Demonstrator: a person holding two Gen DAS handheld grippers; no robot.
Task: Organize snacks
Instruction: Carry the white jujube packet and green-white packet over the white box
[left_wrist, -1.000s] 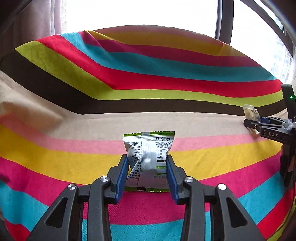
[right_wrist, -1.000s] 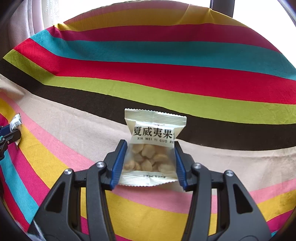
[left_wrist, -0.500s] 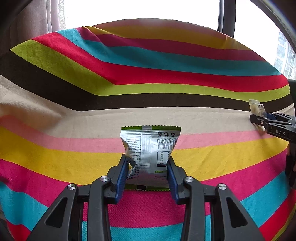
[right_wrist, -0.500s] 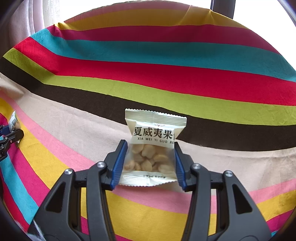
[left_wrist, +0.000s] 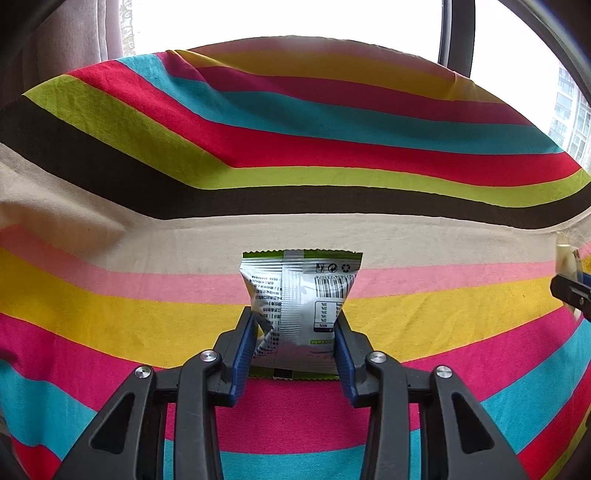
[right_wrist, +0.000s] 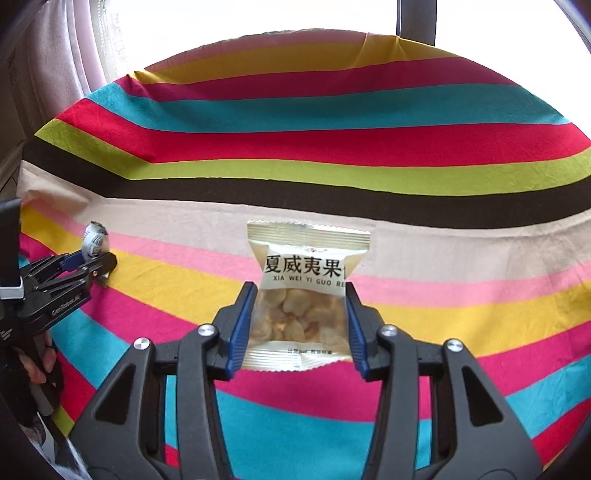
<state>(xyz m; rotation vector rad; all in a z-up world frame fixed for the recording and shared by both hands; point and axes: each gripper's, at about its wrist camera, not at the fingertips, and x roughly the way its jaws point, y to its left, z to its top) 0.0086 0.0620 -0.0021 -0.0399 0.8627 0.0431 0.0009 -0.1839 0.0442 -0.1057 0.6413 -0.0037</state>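
My left gripper (left_wrist: 295, 325) is shut on a silver snack packet with green edges (left_wrist: 299, 295), its back with barcode facing me, held above the striped cloth (left_wrist: 295, 147). My right gripper (right_wrist: 300, 299) is shut on a clear packet of macadamia nuts with a cream label (right_wrist: 306, 284), also held above the cloth (right_wrist: 295, 110). The left gripper (right_wrist: 98, 264) with its silver packet (right_wrist: 94, 242) shows at the left edge of the right wrist view. The right gripper's tip (left_wrist: 572, 291) and its packet (left_wrist: 567, 260) show at the right edge of the left wrist view.
A multicolour striped cloth covers the whole surface, with a fold at the left (left_wrist: 55, 221). Curtains (right_wrist: 66, 55) hang at the far left and a bright window with a dark frame (left_wrist: 456, 33) is behind. A hand (right_wrist: 37, 365) holds the left gripper.
Both grippers have risen and pulled back a little, so more of the cloth's far edge and window shows. The left gripper has come further into the right wrist view. Both packets stay gripped.
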